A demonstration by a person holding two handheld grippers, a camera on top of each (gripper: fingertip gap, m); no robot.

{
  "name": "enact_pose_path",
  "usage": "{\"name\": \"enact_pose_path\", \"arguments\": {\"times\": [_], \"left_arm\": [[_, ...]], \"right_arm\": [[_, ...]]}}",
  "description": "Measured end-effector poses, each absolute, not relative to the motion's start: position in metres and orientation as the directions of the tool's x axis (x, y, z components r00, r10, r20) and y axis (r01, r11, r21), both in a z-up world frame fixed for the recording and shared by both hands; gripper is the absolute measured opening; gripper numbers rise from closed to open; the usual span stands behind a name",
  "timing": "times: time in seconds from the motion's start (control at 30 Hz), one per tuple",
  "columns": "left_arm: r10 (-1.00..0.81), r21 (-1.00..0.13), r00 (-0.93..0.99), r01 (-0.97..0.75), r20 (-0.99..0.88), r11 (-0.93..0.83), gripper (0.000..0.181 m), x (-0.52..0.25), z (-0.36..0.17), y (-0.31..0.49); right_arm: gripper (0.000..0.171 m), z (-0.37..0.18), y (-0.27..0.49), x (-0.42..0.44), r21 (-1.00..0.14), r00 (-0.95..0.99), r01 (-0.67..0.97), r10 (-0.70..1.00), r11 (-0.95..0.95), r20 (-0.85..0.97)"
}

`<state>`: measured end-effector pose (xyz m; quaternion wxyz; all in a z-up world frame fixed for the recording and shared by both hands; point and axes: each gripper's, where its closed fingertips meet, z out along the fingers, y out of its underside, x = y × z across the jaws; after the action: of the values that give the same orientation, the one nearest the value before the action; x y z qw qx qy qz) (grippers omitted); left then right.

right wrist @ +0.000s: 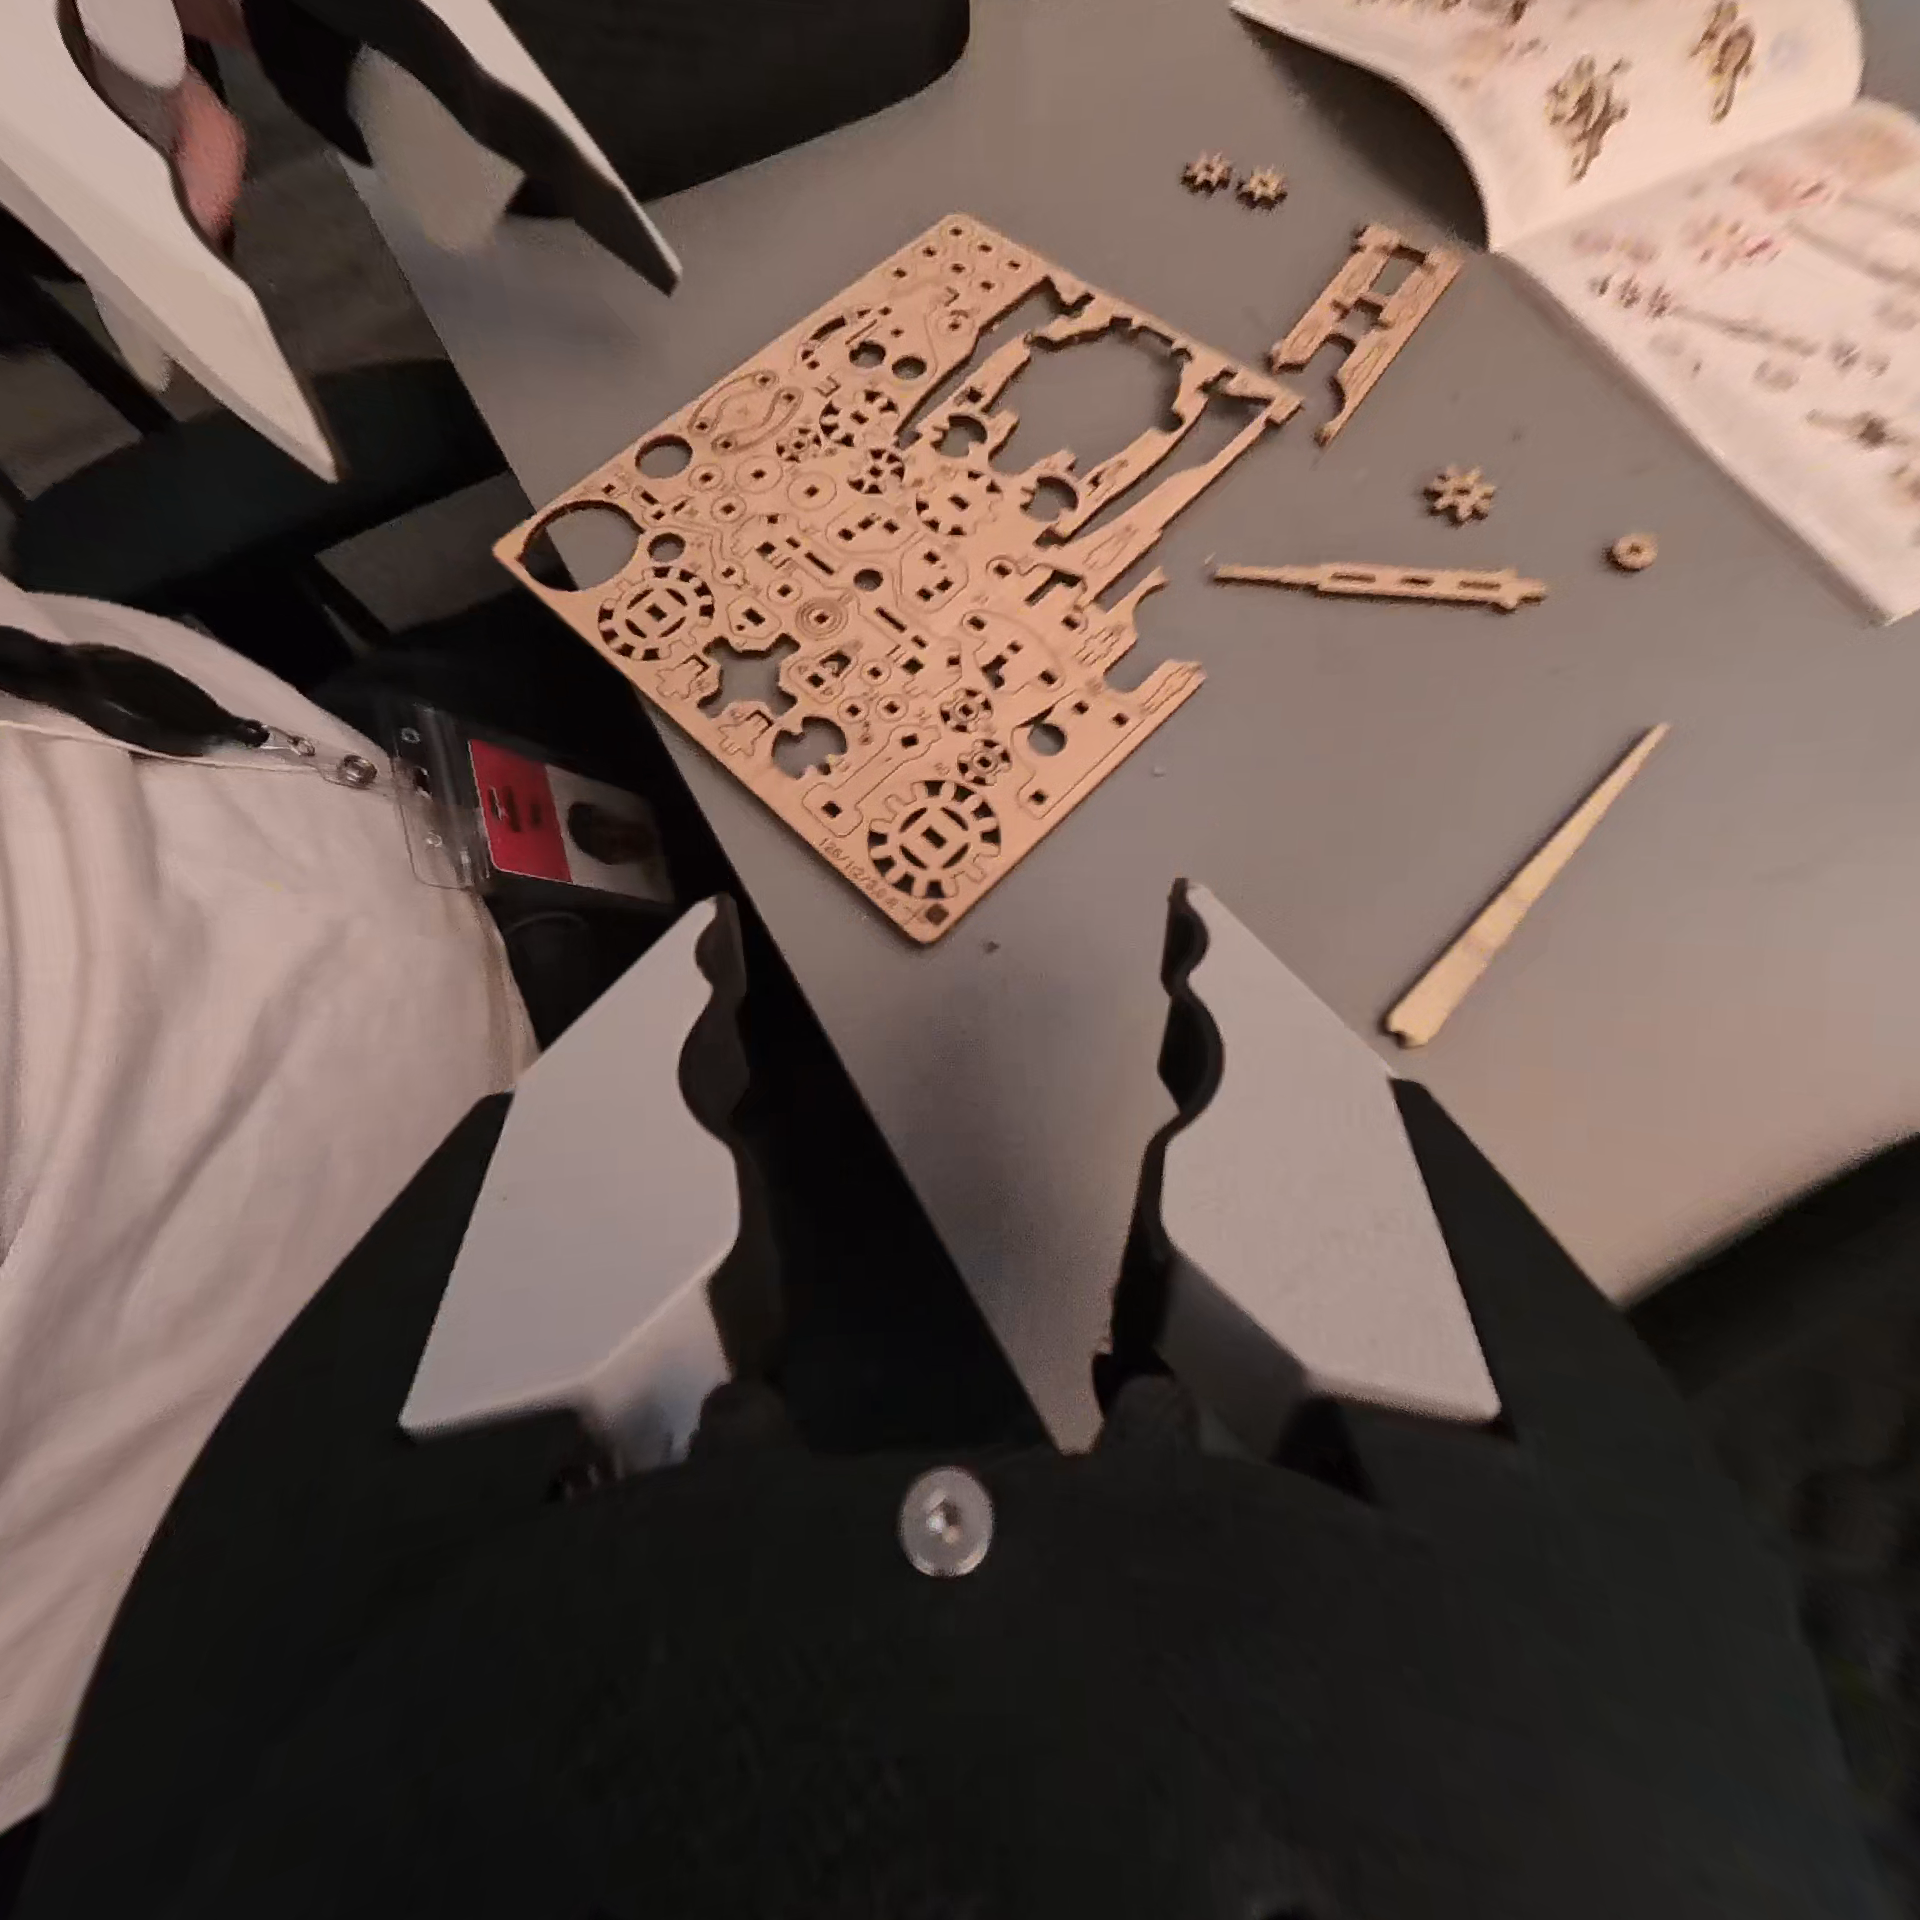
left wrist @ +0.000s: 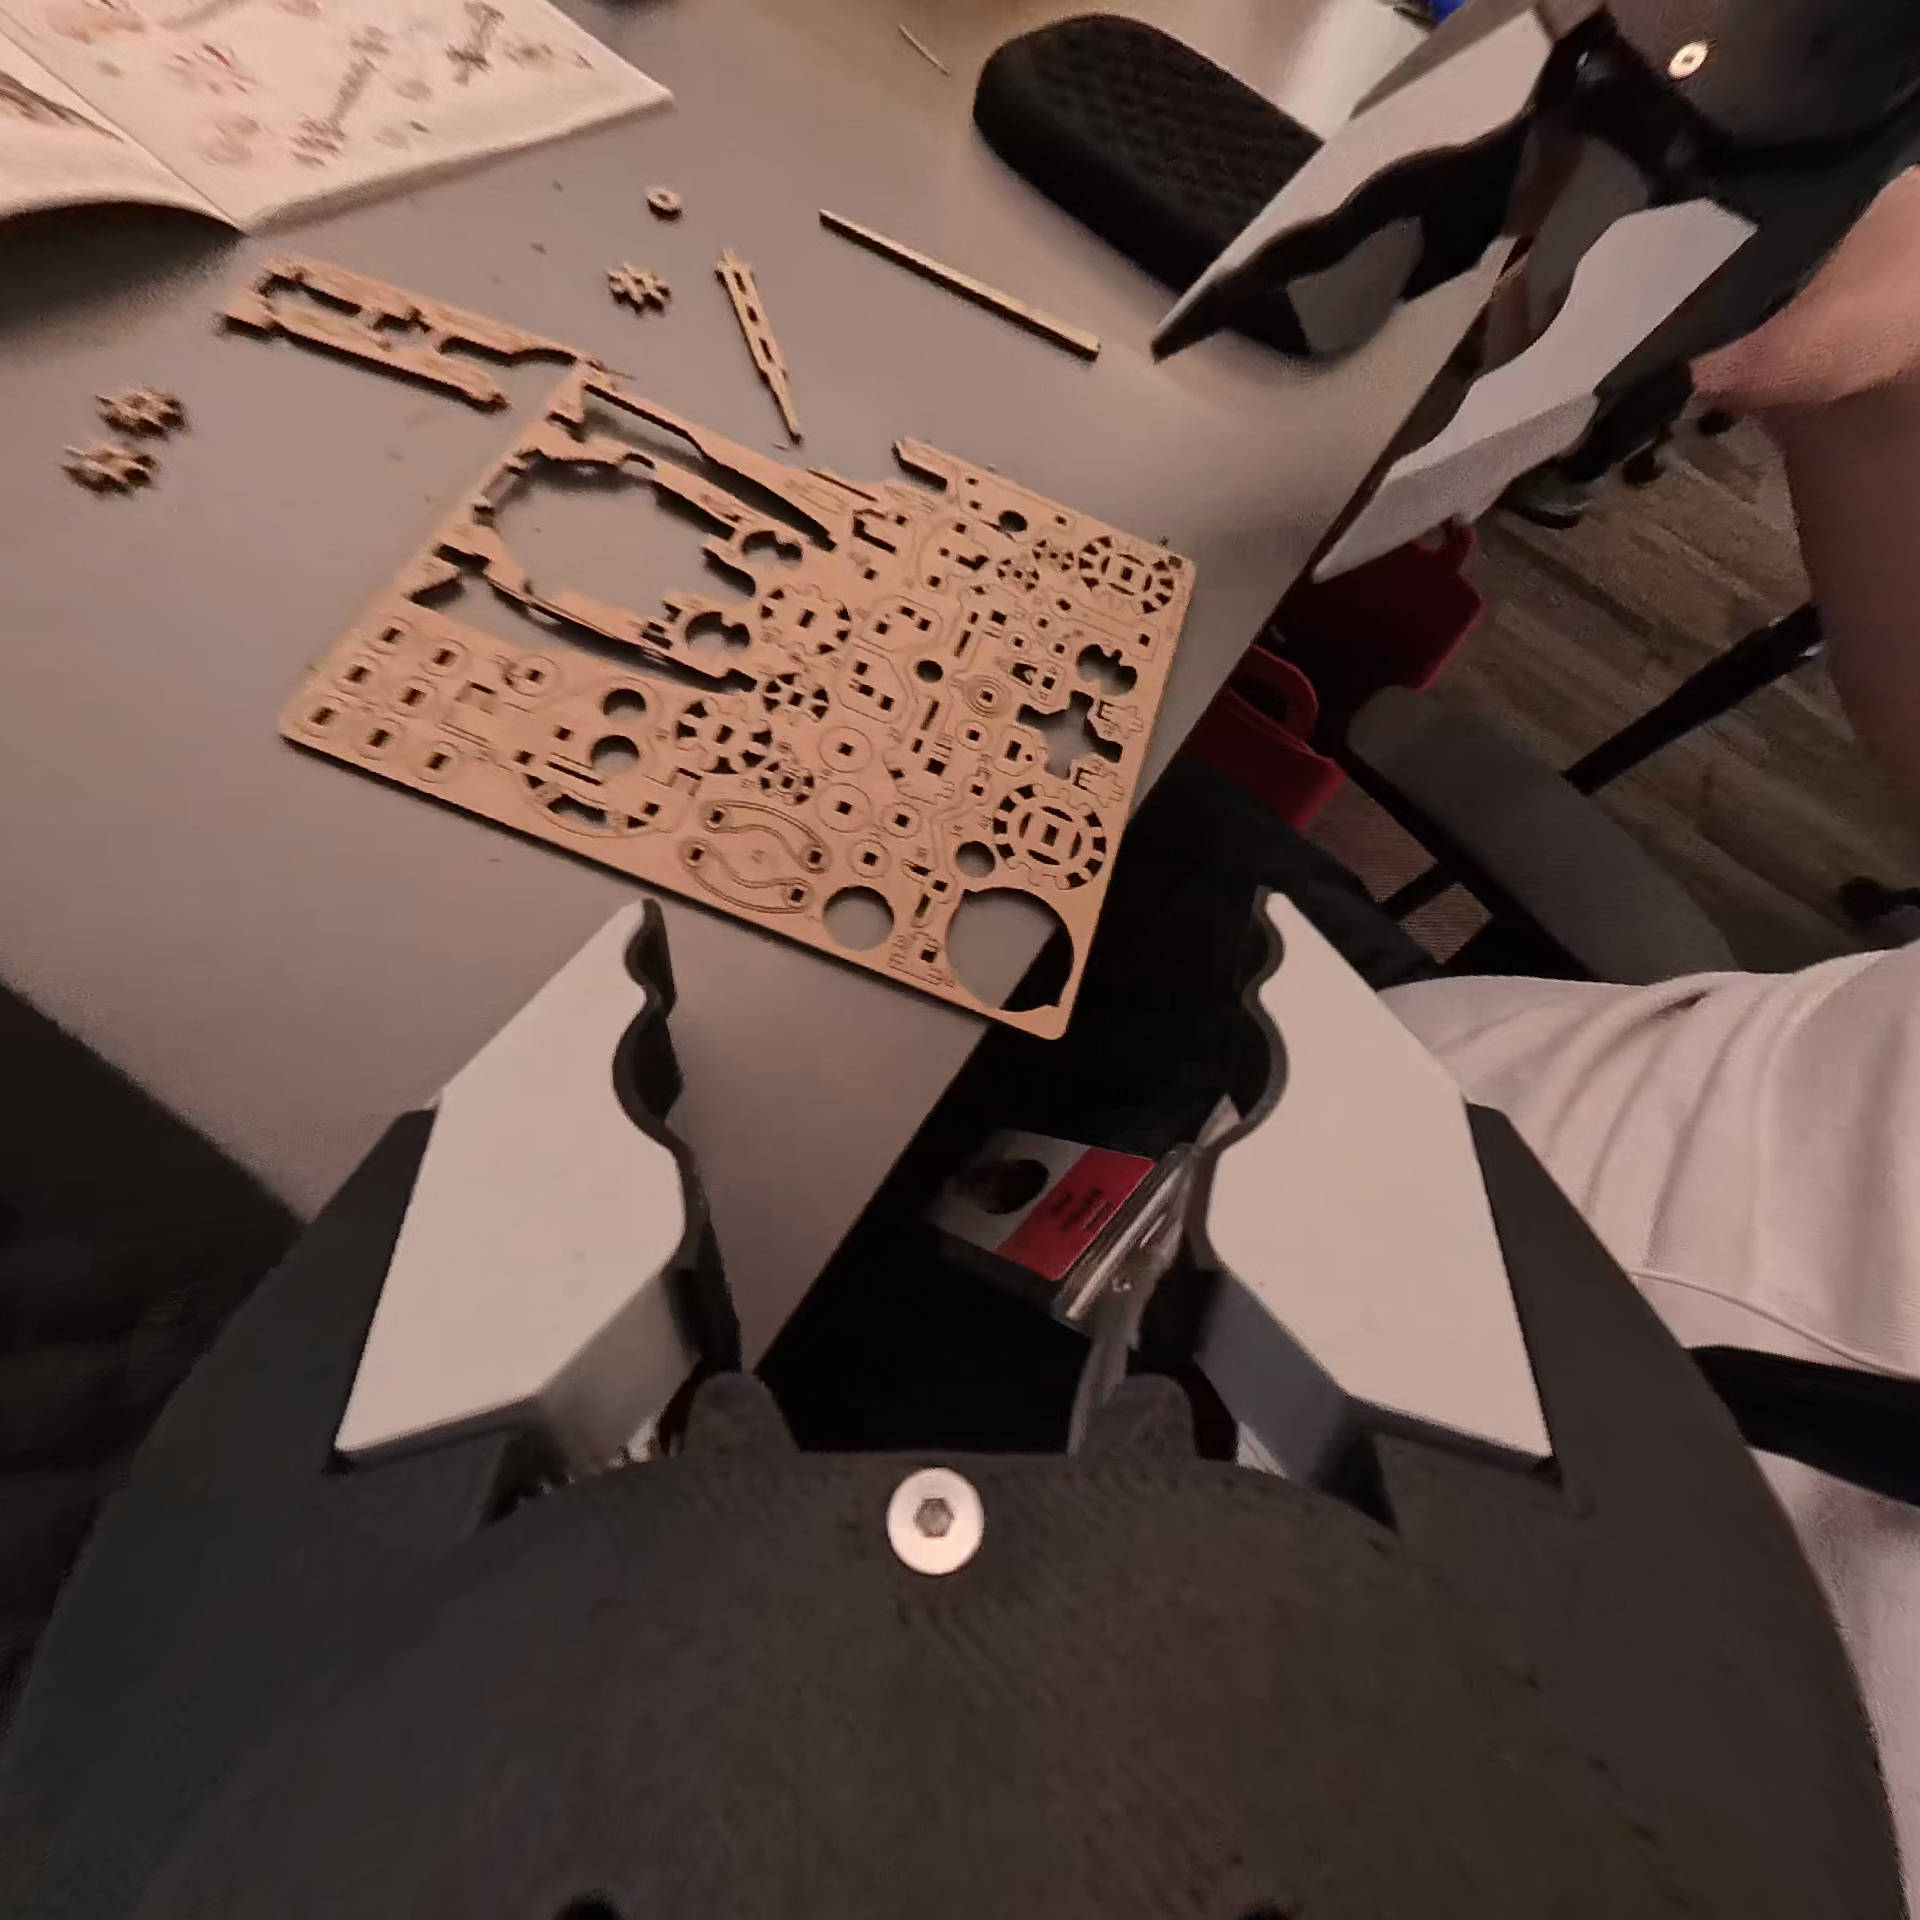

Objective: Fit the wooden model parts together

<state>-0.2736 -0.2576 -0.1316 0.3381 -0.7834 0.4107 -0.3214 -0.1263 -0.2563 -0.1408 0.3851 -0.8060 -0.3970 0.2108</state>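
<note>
A laser-cut wooden parts sheet (left wrist: pixel 748 707) (right wrist: pixel 883 561) lies flat at the near edge of the grey table (left wrist: pixel 208 883) (right wrist: pixel 1403 810). Loose wooden pieces lie beyond it: a frame piece (left wrist: pixel 384 332) (right wrist: pixel 1361 312), a slotted strip (left wrist: pixel 758 343) (right wrist: pixel 1382 582), a thin stick (left wrist: pixel 956 281) (right wrist: pixel 1527 883) and small gears (left wrist: pixel 125 436) (right wrist: pixel 1460 494). My left gripper (left wrist: pixel 956 925) is open and empty, held over the table edge just short of the sheet. My right gripper (right wrist: pixel 956 904) is open and empty, just short of the sheet's other corner.
An open instruction booklet (left wrist: pixel 291 94) (right wrist: pixel 1683 270) lies at the far side. A black chair back (left wrist: pixel 1132 135) stands behind the table. A person's white-shirted torso (right wrist: pixel 208 1039) with a clipped badge (right wrist: pixel 530 810) is close to the table edge. Each view shows the other gripper (left wrist: pixel 1455 239) (right wrist: pixel 312 208). The thin stick (right wrist: pixel 1527 883) is about 9 centimeters from my right fingertips.
</note>
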Motion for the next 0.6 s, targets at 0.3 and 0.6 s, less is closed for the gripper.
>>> {"name": "enact_pose_path", "arguments": {"times": [0.3,0.6], "left_arm": [[-0.856,-0.748,0.480,-0.492,0.194,-0.446,0.115,-0.267,-0.152,-0.260],[-0.864,-0.748,0.487,-0.526,0.126,-0.405,0.115,-0.268,-0.159,-0.258]], "right_arm": [[0.080,-0.166,-0.253,-0.139,-0.755,0.611,0.506,0.791,-0.417,-0.027],[0.082,-0.169,-0.252,-0.150,-0.745,0.612,0.531,0.790,-0.403,0.009]]}}
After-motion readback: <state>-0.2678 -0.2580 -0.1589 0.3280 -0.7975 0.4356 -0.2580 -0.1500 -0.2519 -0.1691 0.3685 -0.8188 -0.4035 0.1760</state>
